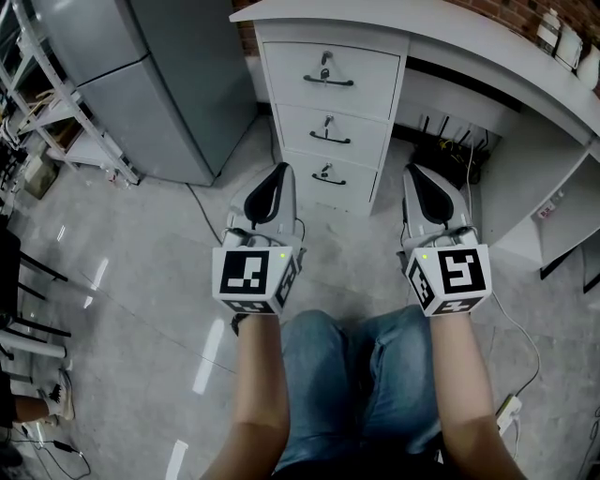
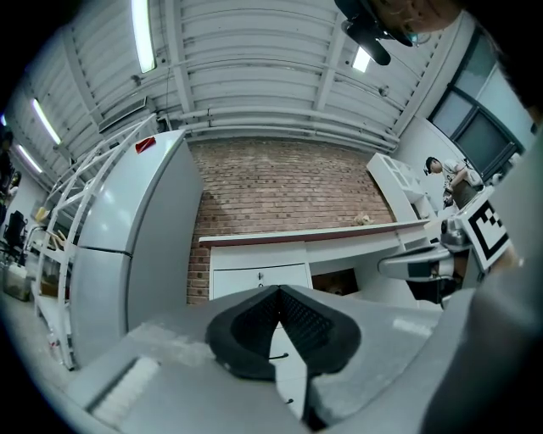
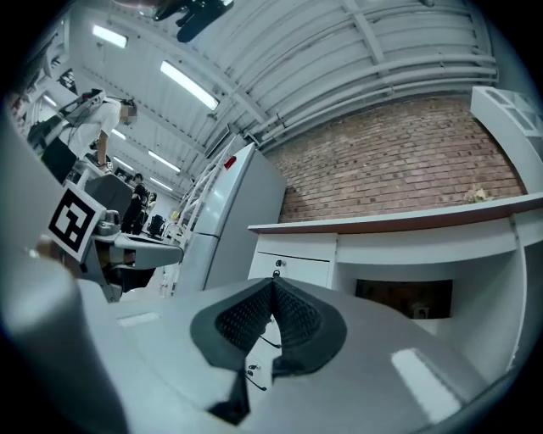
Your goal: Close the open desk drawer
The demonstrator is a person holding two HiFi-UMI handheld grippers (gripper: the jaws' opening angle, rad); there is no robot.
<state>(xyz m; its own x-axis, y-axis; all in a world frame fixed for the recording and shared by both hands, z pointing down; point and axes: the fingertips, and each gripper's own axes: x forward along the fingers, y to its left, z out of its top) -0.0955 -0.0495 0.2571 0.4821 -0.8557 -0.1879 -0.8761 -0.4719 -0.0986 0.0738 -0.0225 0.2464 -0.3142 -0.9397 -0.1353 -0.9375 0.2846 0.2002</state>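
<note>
Over grey floor [image 1: 141, 281], before seemingly closed drawers [image 1: 330, 80], left gripper [image 1: 277, 178] and right gripper [image 1: 420, 180] show jaws pressed together.

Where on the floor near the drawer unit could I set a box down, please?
The floor in front of the grey fridge and the drawer unit is bare, apart from one thin cable. Crowded: the cable tangle under the desk, and the rack at far left.
</note>
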